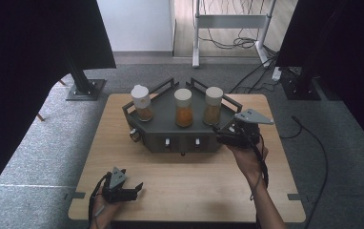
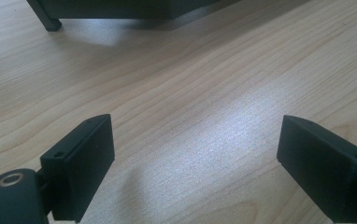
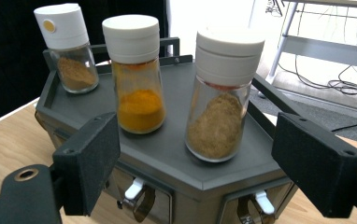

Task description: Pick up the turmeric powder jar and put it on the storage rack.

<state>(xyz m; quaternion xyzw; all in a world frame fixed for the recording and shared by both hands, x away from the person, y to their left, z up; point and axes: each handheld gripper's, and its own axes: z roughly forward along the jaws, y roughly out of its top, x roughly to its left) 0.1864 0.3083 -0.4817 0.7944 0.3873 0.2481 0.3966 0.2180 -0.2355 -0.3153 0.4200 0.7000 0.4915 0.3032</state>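
Note:
A dark grey rack [image 1: 170, 130] stands at the back middle of the wooden table [image 1: 194, 176]. On it stand three white-capped glass jars: brown powder at the left [image 1: 142, 103], orange powder in the middle [image 1: 184, 108], tan powder at the right [image 1: 213, 106]. My right gripper [image 1: 219, 134] hovers at the rack's right front corner, open. In the right gripper view the tan jar [image 3: 221, 102] is nearest, just beyond the gripper [image 3: 195, 172], with the orange jar [image 3: 137, 79] and brown jar [image 3: 71, 51] farther left. My left gripper [image 1: 138, 189] rests open near the table's front left, over bare wood [image 2: 190, 154].
The rack's front face carries small drawers with metal pulls [image 3: 134, 189]. One of the rack's feet [image 2: 50, 21] shows ahead of the left gripper. Beyond the table lie grey carpet, a black stand base [image 1: 82, 88], a white frame [image 1: 197, 33] and loose cables [image 1: 247, 43].

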